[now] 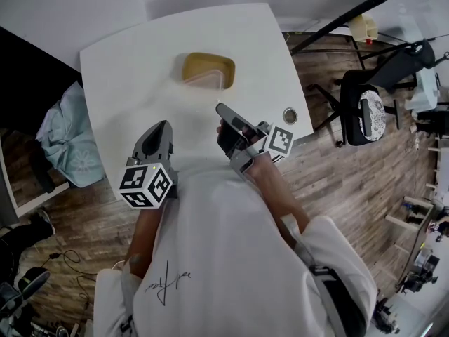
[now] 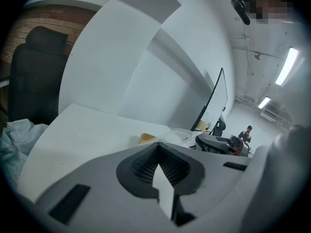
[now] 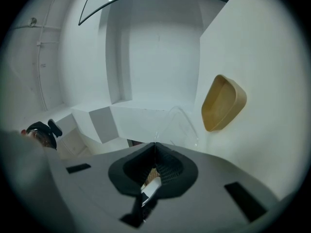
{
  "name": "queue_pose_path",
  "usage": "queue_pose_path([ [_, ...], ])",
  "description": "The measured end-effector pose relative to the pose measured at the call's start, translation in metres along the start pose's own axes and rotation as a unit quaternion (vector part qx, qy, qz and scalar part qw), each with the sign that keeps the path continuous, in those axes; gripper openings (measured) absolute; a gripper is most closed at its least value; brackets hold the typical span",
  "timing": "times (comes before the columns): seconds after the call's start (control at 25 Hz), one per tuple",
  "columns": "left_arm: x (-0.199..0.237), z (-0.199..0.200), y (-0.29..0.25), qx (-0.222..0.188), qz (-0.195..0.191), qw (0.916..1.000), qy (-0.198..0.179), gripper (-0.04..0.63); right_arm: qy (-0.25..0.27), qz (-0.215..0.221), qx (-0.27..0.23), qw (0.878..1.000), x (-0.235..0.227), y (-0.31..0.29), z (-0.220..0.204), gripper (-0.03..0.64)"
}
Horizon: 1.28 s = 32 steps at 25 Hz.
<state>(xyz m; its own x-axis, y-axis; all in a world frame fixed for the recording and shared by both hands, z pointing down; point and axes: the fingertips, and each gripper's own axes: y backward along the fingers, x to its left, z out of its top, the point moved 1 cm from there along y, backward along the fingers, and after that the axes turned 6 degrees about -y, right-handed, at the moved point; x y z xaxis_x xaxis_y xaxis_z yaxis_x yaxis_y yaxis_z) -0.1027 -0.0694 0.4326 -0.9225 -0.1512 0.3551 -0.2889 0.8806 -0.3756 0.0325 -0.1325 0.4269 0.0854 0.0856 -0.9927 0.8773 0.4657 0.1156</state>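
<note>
A tan shallow tray (image 1: pixel 208 69) sits on the white table (image 1: pixel 140 62), with a clear plastic lid (image 1: pixel 226 82) at its near right edge. My left gripper (image 1: pixel 163 124) hovers over the table's near edge, short of the tray, its jaws shut with nothing between them. My right gripper (image 1: pixel 220 108) is tilted and points toward the tray's near right side, also shut and holding nothing. From the left gripper (image 2: pixel 158 145) the tray (image 2: pixel 146 139) and the lid (image 2: pixel 183 134) lie just ahead. From the right gripper (image 3: pixel 154 144) the tray (image 3: pixel 222 102) is up and to the right, the lid (image 3: pixel 178 124) closer.
A round metal grommet (image 1: pixel 290 115) is set in the table near its right edge. An office chair (image 1: pixel 368 111) stands on the wood floor to the right. A pale blue cloth (image 1: pixel 70 139) lies by a black chair (image 2: pixel 34 76) at the left. A person (image 2: pixel 245 135) stands far off.
</note>
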Motion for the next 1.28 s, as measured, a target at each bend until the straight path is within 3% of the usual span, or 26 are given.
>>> queue_pose_path([
  [0.68, 0.003, -0.006, 0.004, 0.003, -0.003, 1.0000, -0.001, 0.003, 0.009, -0.019, 0.034, 0.999, -0.013, -0.009, -0.029, 0.012],
  [1.28, 0.007, -0.005, 0.005, 0.002, -0.003, 1.0000, 0.005, 0.003, 0.052, -0.044, 0.044, 0.997, -0.011, -0.011, -0.033, 0.011],
])
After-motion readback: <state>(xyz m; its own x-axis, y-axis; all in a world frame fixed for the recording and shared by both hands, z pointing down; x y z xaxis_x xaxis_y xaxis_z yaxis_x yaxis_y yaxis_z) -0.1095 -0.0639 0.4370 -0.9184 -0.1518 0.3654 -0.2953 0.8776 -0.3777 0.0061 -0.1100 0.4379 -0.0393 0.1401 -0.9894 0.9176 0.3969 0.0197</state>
